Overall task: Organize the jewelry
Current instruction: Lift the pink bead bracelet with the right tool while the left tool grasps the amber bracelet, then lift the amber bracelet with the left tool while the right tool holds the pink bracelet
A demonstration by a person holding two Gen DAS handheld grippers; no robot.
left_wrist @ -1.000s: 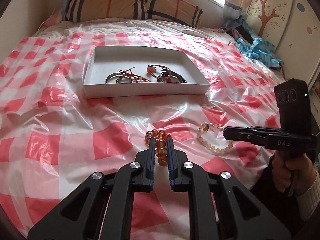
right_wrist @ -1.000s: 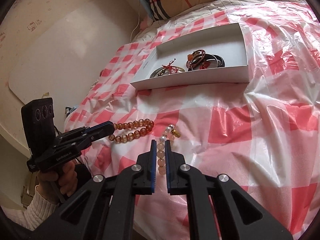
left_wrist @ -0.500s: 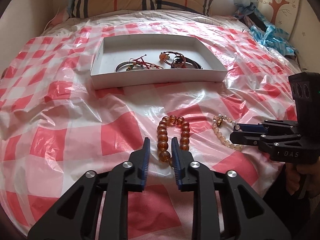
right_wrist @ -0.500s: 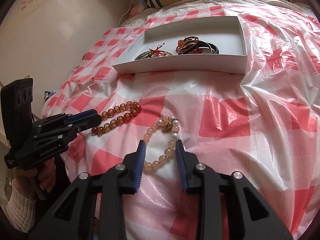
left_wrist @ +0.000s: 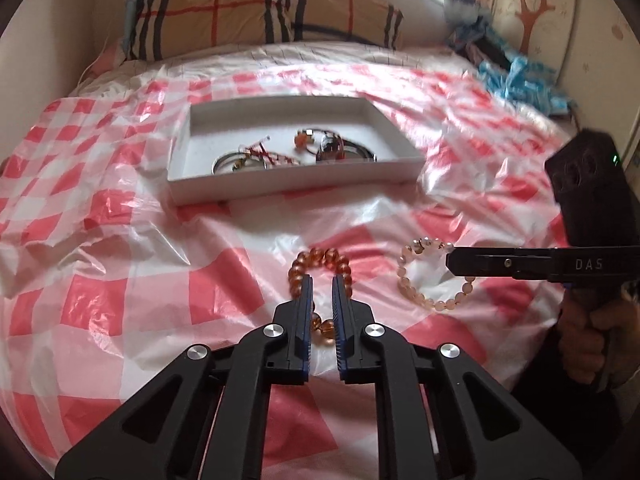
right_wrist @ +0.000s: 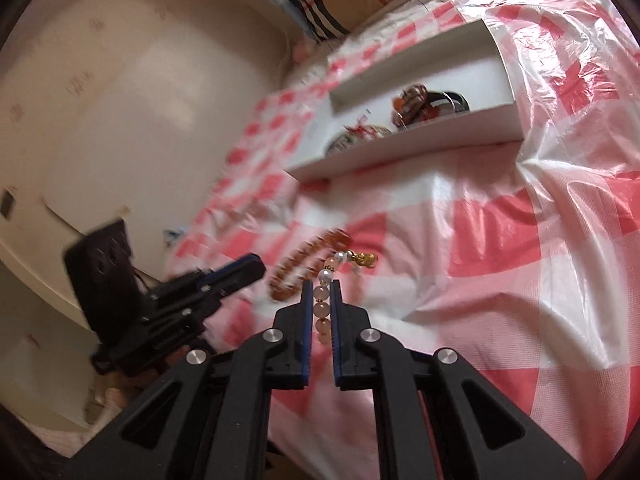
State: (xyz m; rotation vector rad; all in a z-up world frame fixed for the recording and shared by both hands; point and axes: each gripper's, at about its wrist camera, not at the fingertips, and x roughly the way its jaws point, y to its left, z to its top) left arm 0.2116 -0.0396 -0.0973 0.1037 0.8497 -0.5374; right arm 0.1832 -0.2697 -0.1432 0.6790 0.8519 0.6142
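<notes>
Having sprung apart half a second ago, both claws are narrow again. The left claw (left_wrist: 321, 280) is closing on the amber bead bracelet (left_wrist: 320, 264), whose beads sit between its pads on the bed's checked plastic cover (left_wrist: 120, 280). The right claw (right_wrist: 321, 285), pointing gently downward, is clamped on the pale pink bead bracelet (right_wrist: 322, 308), just beside the amber one. The white tray (left_wrist: 288, 184) of jewelry lies beyond, well apart.
</notes>
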